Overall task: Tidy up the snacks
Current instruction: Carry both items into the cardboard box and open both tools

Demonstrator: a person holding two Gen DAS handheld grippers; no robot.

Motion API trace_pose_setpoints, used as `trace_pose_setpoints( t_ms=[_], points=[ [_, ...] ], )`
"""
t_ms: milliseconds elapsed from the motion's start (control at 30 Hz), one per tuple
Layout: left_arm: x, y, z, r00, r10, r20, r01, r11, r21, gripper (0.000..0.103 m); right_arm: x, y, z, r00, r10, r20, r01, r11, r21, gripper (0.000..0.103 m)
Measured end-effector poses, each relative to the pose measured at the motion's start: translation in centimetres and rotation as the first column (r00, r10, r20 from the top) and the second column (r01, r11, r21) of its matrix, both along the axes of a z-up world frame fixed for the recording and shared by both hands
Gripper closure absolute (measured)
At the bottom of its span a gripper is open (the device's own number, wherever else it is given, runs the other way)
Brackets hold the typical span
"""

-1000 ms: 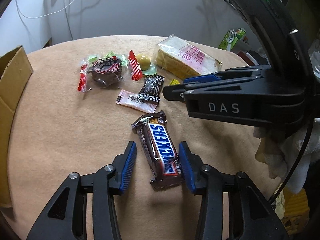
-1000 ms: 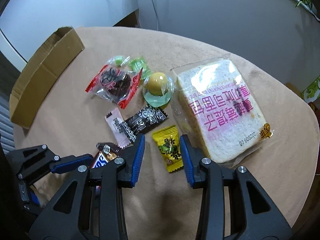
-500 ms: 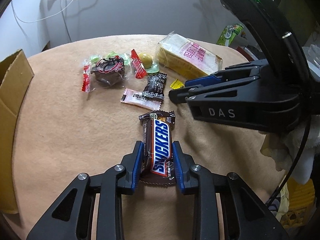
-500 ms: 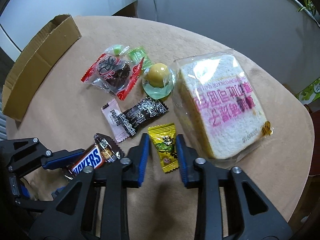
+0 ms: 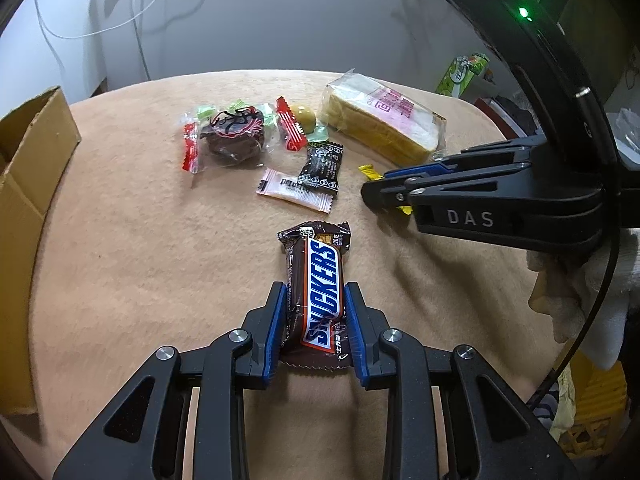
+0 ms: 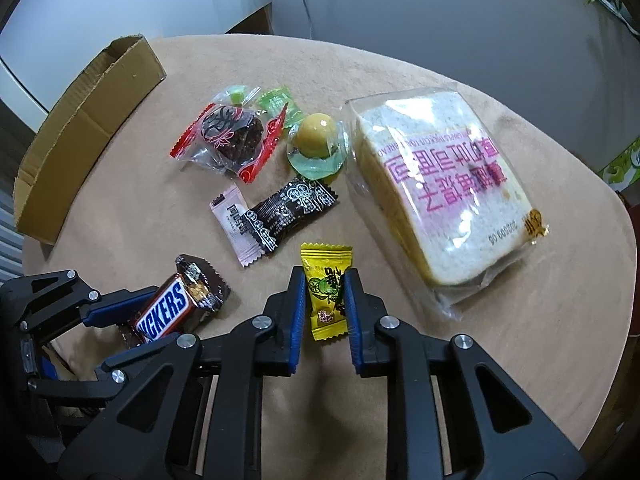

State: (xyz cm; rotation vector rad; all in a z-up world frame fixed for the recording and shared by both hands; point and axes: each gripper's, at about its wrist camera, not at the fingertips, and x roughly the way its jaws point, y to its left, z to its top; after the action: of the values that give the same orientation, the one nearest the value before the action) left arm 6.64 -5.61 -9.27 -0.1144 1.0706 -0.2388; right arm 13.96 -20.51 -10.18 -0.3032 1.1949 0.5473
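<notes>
A Snickers bar (image 5: 322, 276) lies lengthwise on the beige tablecloth (image 5: 140, 248). My left gripper (image 5: 315, 292) is shut on it, with the blue pads pressed against both long sides. The right wrist view shows the same bar (image 6: 166, 312) in the left gripper (image 6: 166, 316) at lower left. A small yellow candy (image 6: 326, 292) sits between the pads of my right gripper (image 6: 324, 280). Its jaws are closing, and both pads touch the wrapper's sides. In the left wrist view the right gripper (image 5: 374, 190) reaches in from the right and hides most of the yellow candy (image 5: 370, 172).
An open cardboard box (image 6: 80, 128) stands at the table's left edge. A bagged bread loaf (image 6: 436, 184) lies at the right. Between them lie a red-edged cake pack (image 6: 230, 140), a yellow jelly cup (image 6: 316, 140), a black candy (image 6: 290, 208), a pink sachet (image 6: 234, 220) and green candies (image 6: 276, 100).
The left jaws closed onto the Snickers bar and straightened it between the pads. The right jaws narrowed around the yellow candy until the pads met its wrapper.
</notes>
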Motion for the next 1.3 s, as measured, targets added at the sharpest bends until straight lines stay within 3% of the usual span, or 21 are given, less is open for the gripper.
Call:
trace_pose_setpoints(
  t_ms=[300,667,1067,1300],
  points=[
    [-1.0,1.4,0.3,0.999,0.031,0.020,-0.030,0.999,-0.014,0.076,-2.1,-2.0,1.8,1.000,-0.021,0.002,0.021,0.997,0.079,0.085],
    [-3.0,4.7,3.3,0.992,0.084,0.089,-0.083,0.996,-0.020,0.076,-4.6,0.7,6.4,0.998,0.041,0.051,-0.048,0.989,0.141,0.085],
    [-5.4,12.7,7.1,0.966,0.196,0.168,-0.197,0.980,-0.011,0.076,-6.7,10.5,10.4,0.984,0.146,0.100,-0.163,0.968,0.190,0.085],
    [-6.4,17.5,7.8,0.952,0.254,0.171,-0.261,0.965,0.016,0.076,-7.5,15.9,10.9,0.972,0.211,0.106,-0.228,0.955,0.187,0.085]
  ],
)
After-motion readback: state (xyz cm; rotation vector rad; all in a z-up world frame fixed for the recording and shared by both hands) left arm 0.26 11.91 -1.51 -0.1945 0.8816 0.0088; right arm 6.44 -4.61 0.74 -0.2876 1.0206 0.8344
